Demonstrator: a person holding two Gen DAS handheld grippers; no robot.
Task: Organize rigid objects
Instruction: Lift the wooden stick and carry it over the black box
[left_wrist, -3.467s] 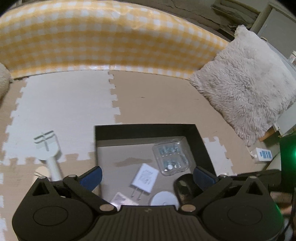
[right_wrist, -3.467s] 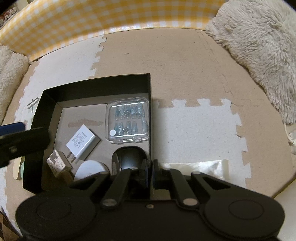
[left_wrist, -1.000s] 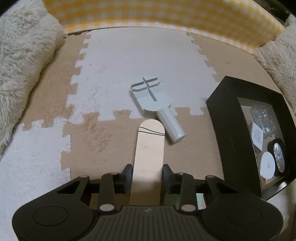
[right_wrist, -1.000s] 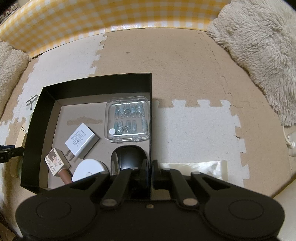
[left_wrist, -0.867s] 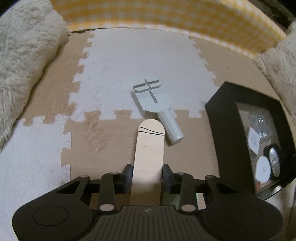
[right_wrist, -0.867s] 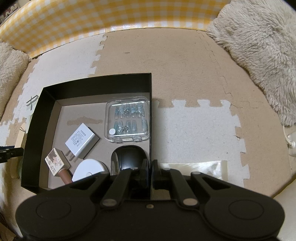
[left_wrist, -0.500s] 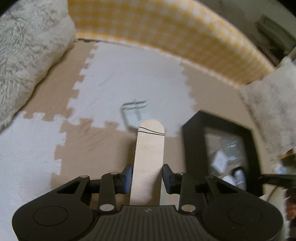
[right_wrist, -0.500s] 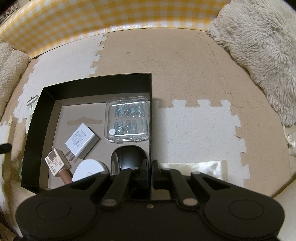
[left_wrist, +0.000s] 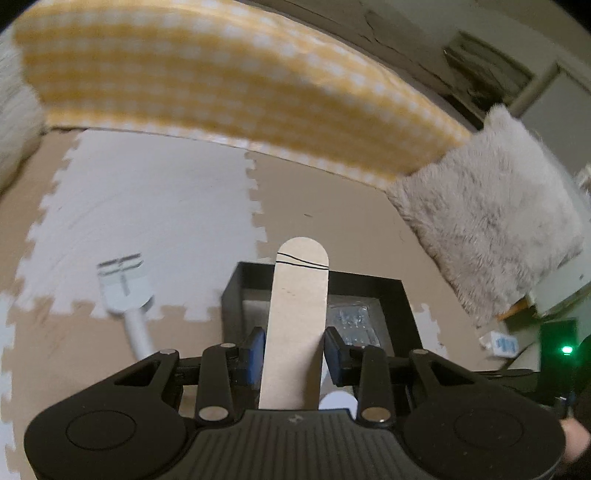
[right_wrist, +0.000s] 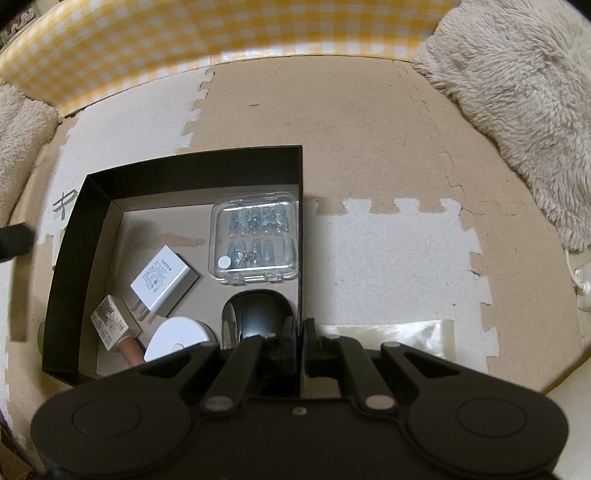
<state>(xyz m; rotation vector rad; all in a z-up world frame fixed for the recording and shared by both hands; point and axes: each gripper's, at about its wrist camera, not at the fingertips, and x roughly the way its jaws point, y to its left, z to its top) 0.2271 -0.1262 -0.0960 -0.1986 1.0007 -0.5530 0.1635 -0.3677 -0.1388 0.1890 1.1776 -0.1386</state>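
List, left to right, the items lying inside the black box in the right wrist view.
Small printed carton → white plug adapter → clear plastic case of blue nail tips.

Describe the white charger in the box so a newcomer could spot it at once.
Find the black box on the foam floor mat. Inside it, left of the clear plastic case and above the round white disc, lies the white charger. It alone is a flat white block with printed text and two metal prongs.
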